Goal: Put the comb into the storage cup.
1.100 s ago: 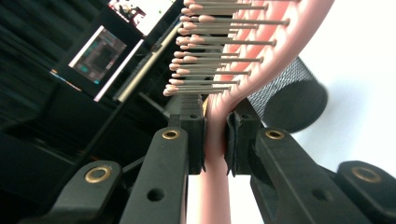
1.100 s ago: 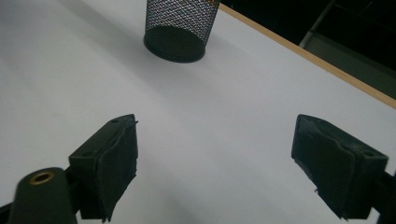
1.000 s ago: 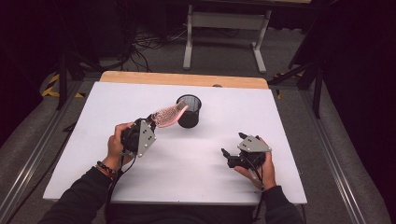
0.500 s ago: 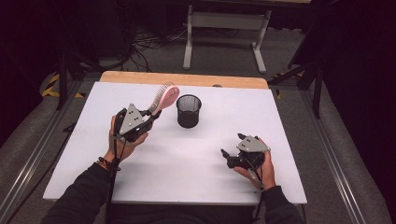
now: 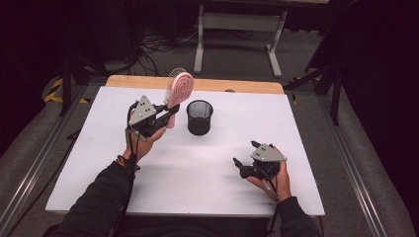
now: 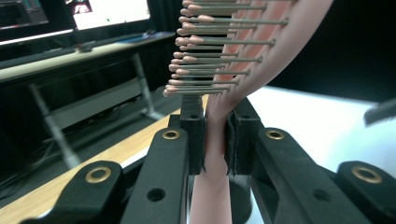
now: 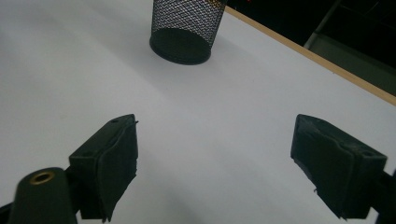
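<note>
A pink hairbrush (image 5: 180, 86) with metal bristles stands upright, head up, left of a black mesh cup (image 5: 199, 117) at the table's middle back. My left gripper (image 5: 170, 111) is shut on the brush's handle, held above the table. In the left gripper view the pads clamp the pink handle (image 6: 217, 186) from both sides of my left gripper (image 6: 216, 135), and the bristles (image 6: 210, 60) point left. My right gripper (image 5: 244, 153) rests low at the front right, open, nothing between its jaws. In the right gripper view my right gripper (image 7: 217, 144) faces the mesh cup (image 7: 187, 28) across bare table.
The white table top (image 5: 99, 163) has a wooden strip (image 5: 247, 86) along its far edge. Beyond it stand a metal desk frame (image 5: 237, 29) and cables on the floor. Rails run along both sides of the table.
My left hand has lifted the brush and drawn it left, away from the cup's rim, and swung it from leaning toward the cup to upright. The right hand has kept still.
</note>
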A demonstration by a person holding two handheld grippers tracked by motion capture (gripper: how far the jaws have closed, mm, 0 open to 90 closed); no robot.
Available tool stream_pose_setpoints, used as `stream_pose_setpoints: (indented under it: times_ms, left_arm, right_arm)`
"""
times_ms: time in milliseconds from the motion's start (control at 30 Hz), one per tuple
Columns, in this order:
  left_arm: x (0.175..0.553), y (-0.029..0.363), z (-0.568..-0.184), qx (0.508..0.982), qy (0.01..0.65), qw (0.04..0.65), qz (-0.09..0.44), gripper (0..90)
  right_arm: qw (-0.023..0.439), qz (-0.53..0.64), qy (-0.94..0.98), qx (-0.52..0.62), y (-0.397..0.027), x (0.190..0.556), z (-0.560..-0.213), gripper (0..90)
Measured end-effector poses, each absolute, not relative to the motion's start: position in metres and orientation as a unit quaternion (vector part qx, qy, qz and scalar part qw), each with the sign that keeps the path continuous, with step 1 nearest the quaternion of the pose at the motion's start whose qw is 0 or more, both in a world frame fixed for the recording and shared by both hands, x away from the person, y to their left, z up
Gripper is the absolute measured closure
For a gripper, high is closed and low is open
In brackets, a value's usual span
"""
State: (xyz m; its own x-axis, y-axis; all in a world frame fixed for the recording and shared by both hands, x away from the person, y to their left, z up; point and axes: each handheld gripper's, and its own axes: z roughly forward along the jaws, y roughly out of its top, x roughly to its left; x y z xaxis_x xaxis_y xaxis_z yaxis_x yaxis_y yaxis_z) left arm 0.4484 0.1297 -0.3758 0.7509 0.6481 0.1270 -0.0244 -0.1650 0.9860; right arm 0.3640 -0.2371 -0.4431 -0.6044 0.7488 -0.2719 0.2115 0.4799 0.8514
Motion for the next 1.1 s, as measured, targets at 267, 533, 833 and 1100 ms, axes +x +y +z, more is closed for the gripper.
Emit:
stream_pose_setpoints:
  times_ms: [267,533,833,1100]
  left_arm:
    - [0.467,0.105,-0.368,0.704,0.201,0.632,0.253,80.0]
    - [0.488,0.082,-0.359,0.698,0.193,0.647,0.241,79.9]
    - [0.509,0.063,-0.364,0.696,0.203,0.654,0.214,79.9]
    - [0.519,0.054,-0.377,0.709,0.215,0.635,0.219,79.9]
  right_arm:
    - [0.327,0.416,0.793,0.301,-0.237,0.363,-0.443,15.8]
    - [0.327,0.422,0.792,0.295,-0.238,0.362,-0.442,15.9]
    - [0.323,0.420,0.796,0.292,-0.237,0.363,-0.441,15.9]
    - [0.317,0.413,0.802,0.295,-0.237,0.364,-0.443,16.0]
